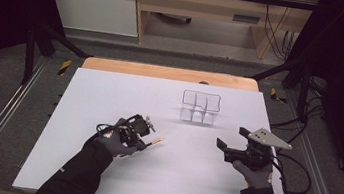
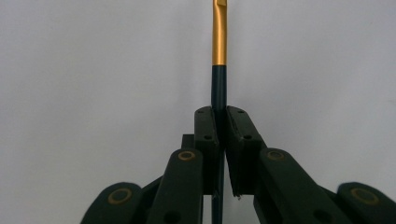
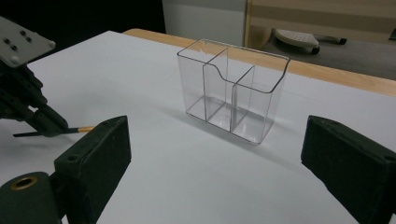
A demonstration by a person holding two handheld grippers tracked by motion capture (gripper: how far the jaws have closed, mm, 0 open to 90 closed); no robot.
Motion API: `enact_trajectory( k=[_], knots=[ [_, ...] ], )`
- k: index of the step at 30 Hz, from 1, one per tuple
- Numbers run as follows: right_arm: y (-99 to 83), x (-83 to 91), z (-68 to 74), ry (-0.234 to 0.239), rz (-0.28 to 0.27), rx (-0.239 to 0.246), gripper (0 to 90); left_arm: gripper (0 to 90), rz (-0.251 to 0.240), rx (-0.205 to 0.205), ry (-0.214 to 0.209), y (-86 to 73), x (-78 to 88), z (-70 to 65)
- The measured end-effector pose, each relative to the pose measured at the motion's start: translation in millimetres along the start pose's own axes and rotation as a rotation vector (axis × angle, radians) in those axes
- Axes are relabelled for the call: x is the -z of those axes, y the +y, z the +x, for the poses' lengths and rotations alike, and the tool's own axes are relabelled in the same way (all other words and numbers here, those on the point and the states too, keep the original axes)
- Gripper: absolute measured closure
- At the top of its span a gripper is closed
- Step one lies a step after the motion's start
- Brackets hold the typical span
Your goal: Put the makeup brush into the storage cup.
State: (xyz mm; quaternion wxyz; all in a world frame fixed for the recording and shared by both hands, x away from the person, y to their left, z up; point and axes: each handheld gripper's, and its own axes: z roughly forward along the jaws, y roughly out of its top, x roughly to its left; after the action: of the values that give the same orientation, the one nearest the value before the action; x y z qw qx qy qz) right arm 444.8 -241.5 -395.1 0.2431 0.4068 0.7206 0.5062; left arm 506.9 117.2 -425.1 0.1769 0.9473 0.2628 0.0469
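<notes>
A thin pen (image 2: 219, 42) with a dark shaft and a gold end lies just above the white table top, and my left gripper (image 2: 222, 116) is shut on its shaft. From above, the left gripper (image 1: 144, 144) sits left of centre and the pen's gold end (image 1: 156, 141) points right. A clear plastic organiser (image 1: 200, 108) with three compartments stands upright behind the middle of the table. My right gripper (image 1: 233, 138) rests at the right, open and holding nothing. Its own view faces the organiser (image 3: 231, 88), with the left gripper (image 3: 46, 123) and the pen (image 3: 84, 129) at far left.
A white sheet (image 1: 110, 94) covers the table, with a wooden edge (image 1: 170, 73) along the back. Black frame bars and cables (image 1: 296, 169) run along the right side. A wooden shelf unit (image 1: 206, 11) stands on the floor beyond the table.
</notes>
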Motion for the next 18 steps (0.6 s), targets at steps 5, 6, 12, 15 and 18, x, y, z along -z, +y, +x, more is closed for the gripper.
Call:
enact_trajectory(
  k=[5, 6, 12, 15, 18],
  knots=[
    [-0.2, -0.3, 0.7, 0.001, 0.003, -0.003, 8.7, 82.5, -0.088, 0.027, 0.027, -5.7, 15.8, 0.6],
    [-0.4, -0.5, 0.8, 0.001, 0.003, -0.003, 8.7, 82.5, -0.106, 0.034, 0.032, -6.9, 18.6, 0.6],
    [-0.9, -1.6, 1.5, 0.009, 0.006, -0.005, 8.7, 82.5, -0.215, 0.075, 0.052, -16.2, 30.5, -2.4],
    [-0.9, -1.6, 1.7, 0.012, 0.005, -0.007, 8.7, 82.5, -0.249, 0.089, 0.054, -19.7, 32.7, -4.3],
    [-0.5, -1.1, 2.2, 0.017, -0.005, -0.013, 8.8, 82.5, -0.318, 0.117, 0.056, -27.7, 37.6, -6.5]
  ],
)
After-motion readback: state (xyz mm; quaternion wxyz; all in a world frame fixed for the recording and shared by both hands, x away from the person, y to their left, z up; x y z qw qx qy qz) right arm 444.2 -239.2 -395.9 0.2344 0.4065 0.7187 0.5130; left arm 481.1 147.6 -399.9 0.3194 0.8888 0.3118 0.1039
